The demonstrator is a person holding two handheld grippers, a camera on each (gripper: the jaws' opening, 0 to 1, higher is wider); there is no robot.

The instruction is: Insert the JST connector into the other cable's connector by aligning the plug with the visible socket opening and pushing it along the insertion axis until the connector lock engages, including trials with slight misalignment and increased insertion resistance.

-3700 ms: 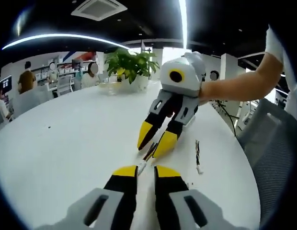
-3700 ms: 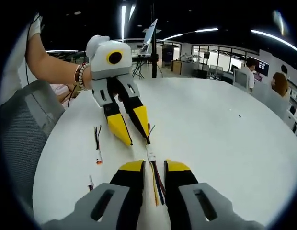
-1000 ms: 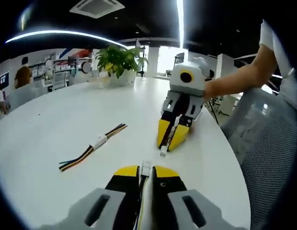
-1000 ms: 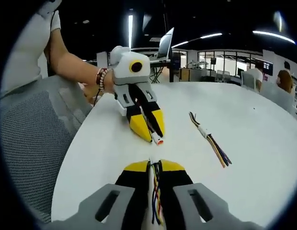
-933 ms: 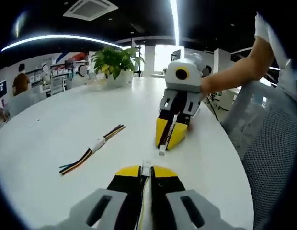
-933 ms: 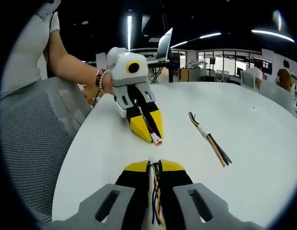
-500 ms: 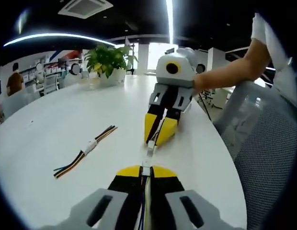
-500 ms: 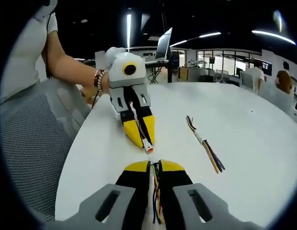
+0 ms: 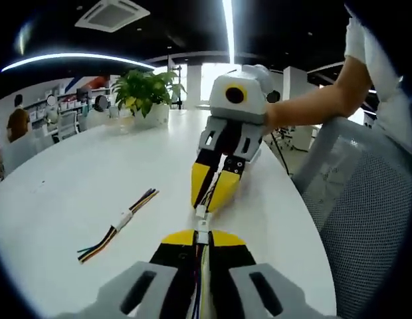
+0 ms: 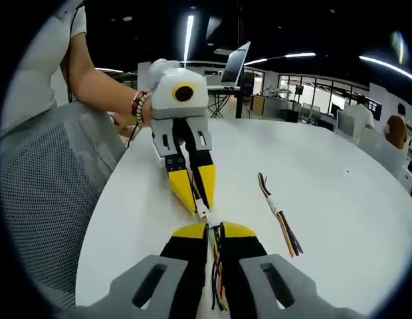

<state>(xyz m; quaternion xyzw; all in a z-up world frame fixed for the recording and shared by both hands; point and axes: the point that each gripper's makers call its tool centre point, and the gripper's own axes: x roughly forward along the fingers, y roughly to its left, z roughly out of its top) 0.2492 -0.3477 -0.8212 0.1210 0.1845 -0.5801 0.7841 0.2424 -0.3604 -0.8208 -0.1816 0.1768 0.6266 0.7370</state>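
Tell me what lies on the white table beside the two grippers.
On the white table, a spare cable with coloured wires and a white connector at its middle lies apart from the right gripper and left gripper. Anything under the grippers is hidden.

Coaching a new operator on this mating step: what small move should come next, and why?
Probably ease the left gripper straight forward: its white connector sits tip to tip with the one held by the right gripper, seemingly in line, and full seating can't be confirmed.

Potted plant, mesh chair
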